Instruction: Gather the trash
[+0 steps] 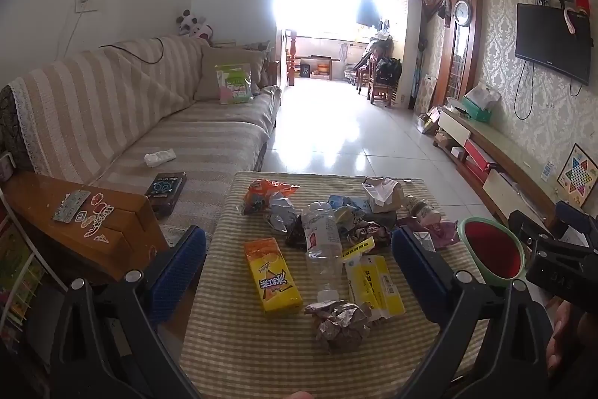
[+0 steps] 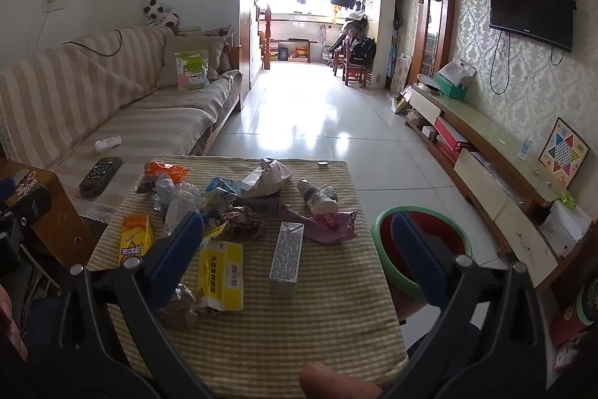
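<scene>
Trash lies on a striped-cloth table (image 1: 243, 354) (image 2: 336, 316): a yellow drink carton (image 1: 272, 273) (image 2: 135, 242), a clear plastic bottle (image 1: 322, 242), a yellow packet (image 1: 377, 281) (image 2: 221, 273), crumpled foil (image 1: 340, 324), a grey carton (image 2: 286, 258), an orange wrapper (image 1: 267, 191) (image 2: 164, 171), a pink wrapper (image 2: 334, 225). A green-rimmed red bin (image 1: 493, 251) (image 2: 422, 245) stands right of the table. My left gripper (image 1: 299, 249) is open and empty above the near trash. My right gripper (image 2: 297, 234) is open and empty, over the table's right side.
A striped sofa (image 1: 149, 122) (image 2: 112, 107) runs along the left, with a black box (image 1: 166, 187) and a tissue (image 1: 160, 157) on it. A wooden side table (image 1: 86, 234) stands at left. A TV bench (image 2: 497, 167) lines the right wall. Tiled floor (image 2: 317, 114) lies beyond.
</scene>
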Motion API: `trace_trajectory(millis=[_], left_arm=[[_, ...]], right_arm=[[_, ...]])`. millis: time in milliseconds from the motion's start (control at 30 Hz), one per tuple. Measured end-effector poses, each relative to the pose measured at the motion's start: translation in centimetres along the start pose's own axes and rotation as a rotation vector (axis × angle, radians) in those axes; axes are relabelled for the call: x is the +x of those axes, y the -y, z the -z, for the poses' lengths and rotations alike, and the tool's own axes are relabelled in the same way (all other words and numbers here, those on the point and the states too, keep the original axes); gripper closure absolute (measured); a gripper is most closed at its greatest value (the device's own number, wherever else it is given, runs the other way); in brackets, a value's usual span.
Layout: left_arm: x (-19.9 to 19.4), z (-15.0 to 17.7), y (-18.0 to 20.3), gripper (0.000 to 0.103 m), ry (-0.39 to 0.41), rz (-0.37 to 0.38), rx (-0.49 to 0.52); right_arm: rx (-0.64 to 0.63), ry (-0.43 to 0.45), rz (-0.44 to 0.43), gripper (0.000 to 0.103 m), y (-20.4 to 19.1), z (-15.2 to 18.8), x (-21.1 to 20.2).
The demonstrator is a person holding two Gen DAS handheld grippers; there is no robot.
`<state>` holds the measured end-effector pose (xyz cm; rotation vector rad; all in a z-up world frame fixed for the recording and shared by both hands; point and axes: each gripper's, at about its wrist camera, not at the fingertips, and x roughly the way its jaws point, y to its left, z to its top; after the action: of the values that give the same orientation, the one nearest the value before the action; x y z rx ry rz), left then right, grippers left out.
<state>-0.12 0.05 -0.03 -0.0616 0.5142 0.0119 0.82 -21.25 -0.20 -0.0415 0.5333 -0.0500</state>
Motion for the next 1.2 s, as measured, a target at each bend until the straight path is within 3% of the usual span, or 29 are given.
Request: trace_trajectory(millis=[100, 233, 1200], left_arm=[[-0.3, 0.2, 1.2, 0.008, -0.003, -0.022, 0.041], [0.1, 0.0, 0.5, 0.008, -0.015, 0.001, 0.003], [-0.1, -0.1, 0.4, 0.008, 0.001, 0.03, 0.0]], right_arm=[[0.006, -0.008, -0.007, 0.003, 0.1, 0.2, 0.2], [0.006, -0.01, -0.01, 0.003, 0.0, 0.3, 0.3], [0.024, -0.024, -0.023, 0.003, 0.3, 0.0, 0.0]])
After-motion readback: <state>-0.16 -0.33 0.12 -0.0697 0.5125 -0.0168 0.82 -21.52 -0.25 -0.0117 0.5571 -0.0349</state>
